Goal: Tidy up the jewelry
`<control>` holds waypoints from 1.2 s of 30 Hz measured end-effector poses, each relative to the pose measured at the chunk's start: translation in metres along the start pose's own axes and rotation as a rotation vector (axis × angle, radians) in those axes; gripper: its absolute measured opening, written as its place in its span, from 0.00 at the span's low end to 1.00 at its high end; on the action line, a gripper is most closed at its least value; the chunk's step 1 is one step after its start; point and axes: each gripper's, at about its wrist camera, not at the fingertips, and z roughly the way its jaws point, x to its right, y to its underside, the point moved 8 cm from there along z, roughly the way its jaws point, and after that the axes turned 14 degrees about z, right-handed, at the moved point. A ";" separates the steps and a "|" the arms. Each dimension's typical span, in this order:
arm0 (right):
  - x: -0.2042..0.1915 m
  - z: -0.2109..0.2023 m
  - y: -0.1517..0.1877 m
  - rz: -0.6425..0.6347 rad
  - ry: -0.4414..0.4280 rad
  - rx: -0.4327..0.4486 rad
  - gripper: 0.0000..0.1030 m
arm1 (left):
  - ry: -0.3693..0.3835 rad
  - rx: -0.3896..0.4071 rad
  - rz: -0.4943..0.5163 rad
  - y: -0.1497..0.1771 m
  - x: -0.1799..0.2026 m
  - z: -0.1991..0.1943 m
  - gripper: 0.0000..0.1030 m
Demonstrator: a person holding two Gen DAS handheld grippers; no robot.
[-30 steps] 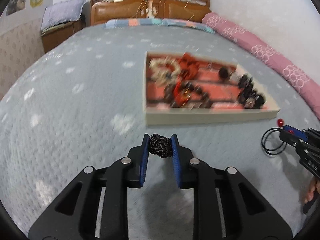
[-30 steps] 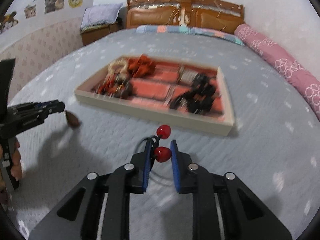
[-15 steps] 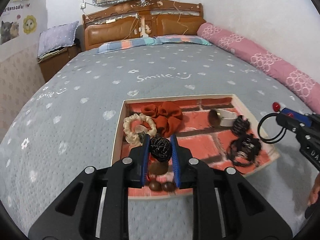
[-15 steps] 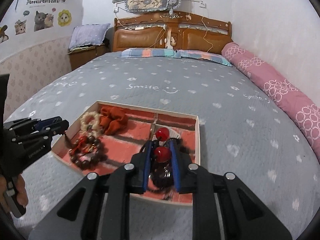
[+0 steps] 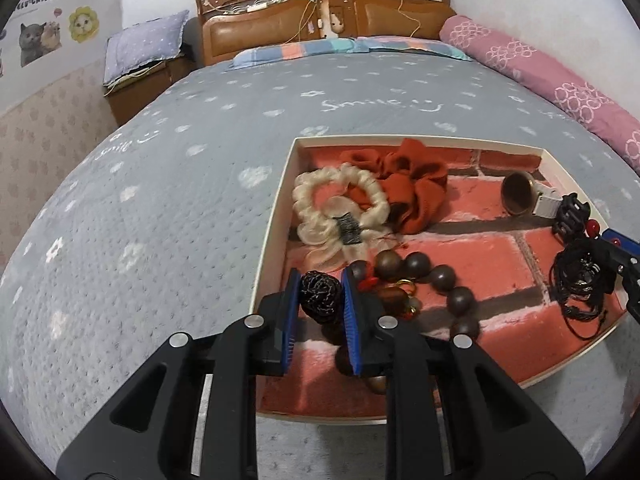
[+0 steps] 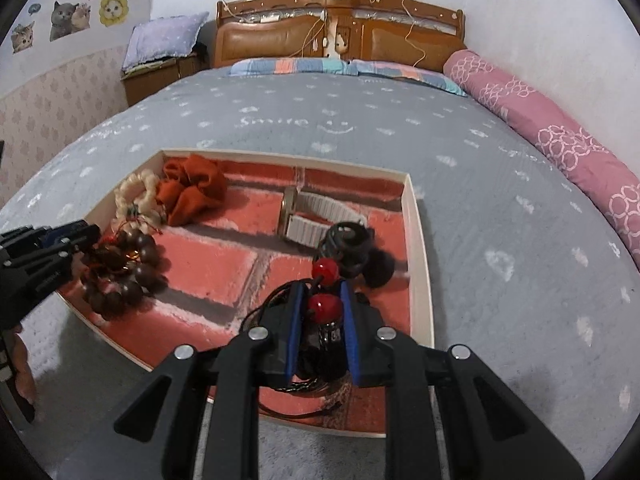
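**Both grippers hold hair ties over the tray**

The left gripper (image 5: 320,292) pinches a black braided knot (image 5: 320,294) above the brown wooden bead bracelet (image 5: 432,280), in the left part of the shallow brick-patterned tray (image 5: 276,216) on the grey bedspread (image 5: 160,208). The right gripper (image 6: 322,316) clamps a red-beaded black elastic (image 6: 325,307) over the tray's right side, seemingly sorting like with like.

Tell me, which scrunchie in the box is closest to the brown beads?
The cream scrunchie. It lies right beside the brown beads; the rust-orange scrunchie sits behind it, farther back.
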 end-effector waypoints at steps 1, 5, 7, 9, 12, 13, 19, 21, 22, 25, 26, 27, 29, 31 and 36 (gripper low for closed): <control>0.000 0.002 0.002 0.007 -0.011 -0.014 0.22 | 0.010 -0.004 -0.006 0.001 0.000 0.000 0.21; 0.005 0.007 0.009 0.039 -0.024 -0.036 0.26 | 0.016 -0.019 -0.026 0.009 -0.005 0.000 0.34; 0.007 0.006 0.011 0.052 -0.034 -0.039 0.44 | 0.028 -0.005 -0.024 0.013 -0.005 -0.005 0.44; 0.009 0.002 0.011 0.070 -0.050 -0.034 0.57 | 0.043 -0.001 -0.017 0.015 -0.002 -0.010 0.48; 0.013 -0.011 0.008 0.079 -0.059 -0.008 0.68 | 0.068 0.021 -0.014 0.018 0.002 -0.024 0.62; 0.015 -0.016 0.006 0.085 -0.061 0.000 0.71 | 0.074 0.031 -0.015 0.020 0.004 -0.032 0.73; 0.031 -0.078 0.012 0.089 -0.102 0.080 0.82 | 0.074 0.104 -0.062 0.041 -0.005 -0.095 0.89; 0.034 -0.105 0.019 0.087 -0.125 0.102 0.85 | 0.062 0.136 -0.086 0.054 -0.010 -0.125 0.94; 0.035 -0.119 0.023 0.079 -0.135 0.115 0.86 | 0.049 0.148 -0.091 0.058 -0.012 -0.137 0.95; 0.039 -0.167 0.038 0.064 -0.144 0.157 0.90 | 0.007 0.196 -0.099 0.075 -0.015 -0.188 0.95; 0.040 -0.188 0.046 0.067 -0.157 0.175 0.91 | -0.015 0.213 -0.102 0.081 -0.016 -0.206 0.95; 0.041 -0.199 0.051 0.068 -0.162 0.186 0.93 | -0.040 0.225 -0.104 0.088 -0.017 -0.223 0.95; 0.043 -0.229 0.064 0.066 -0.164 0.216 0.94 | -0.069 0.244 -0.102 0.099 -0.015 -0.251 0.95; 0.046 -0.253 0.079 0.063 -0.164 0.243 0.96 | -0.093 0.239 -0.108 0.114 -0.012 -0.272 0.95; 0.054 -0.283 0.122 0.043 -0.115 0.285 0.96 | -0.069 0.252 -0.183 0.159 0.000 -0.309 0.95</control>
